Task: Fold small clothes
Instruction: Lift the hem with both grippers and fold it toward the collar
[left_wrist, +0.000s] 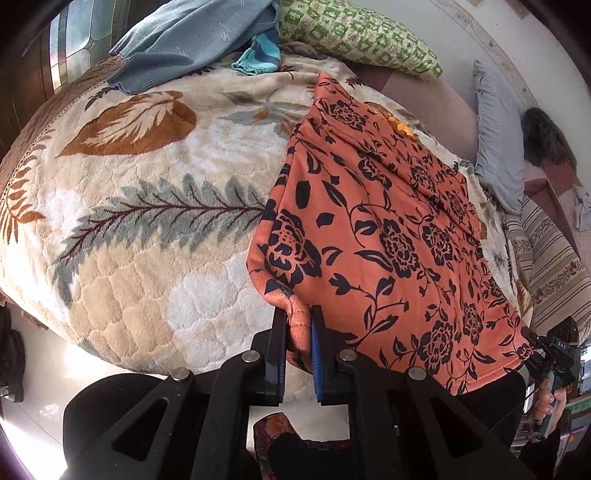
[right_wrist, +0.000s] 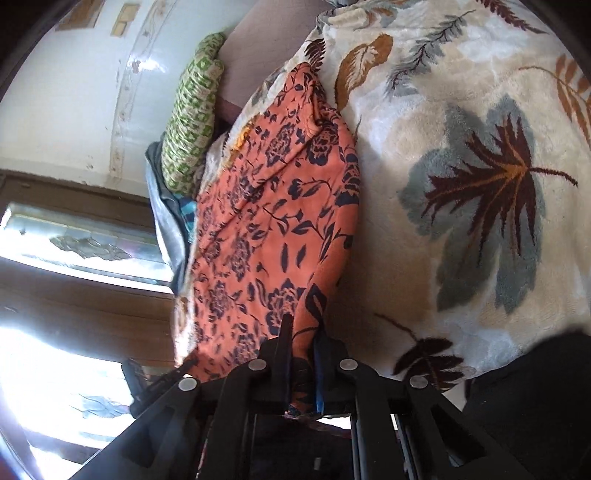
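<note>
Gripping orange floral garment (left_wrist: 376, 236) edge, both clenched: L gripper (left_wrist: 298, 325) & R gripper (right_wrist: 301, 332), over leaf blanket (left_wrist: 155, 229).

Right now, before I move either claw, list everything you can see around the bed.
Orange floral garment: one, orange with dark flowers, spread on the blanket, near corners pinched.
Leaf-print blanket: one, cream, brown and grey, covering the bed.
Blue knit garment: one, light blue, far end of bed.
Turquoise cloth: one, beside the blue knit.
Green check pillow: one, far edge.
Grey pillow: one, right side.
Left claw: shut on garment corner.
Right claw: shut on other corner.
</note>
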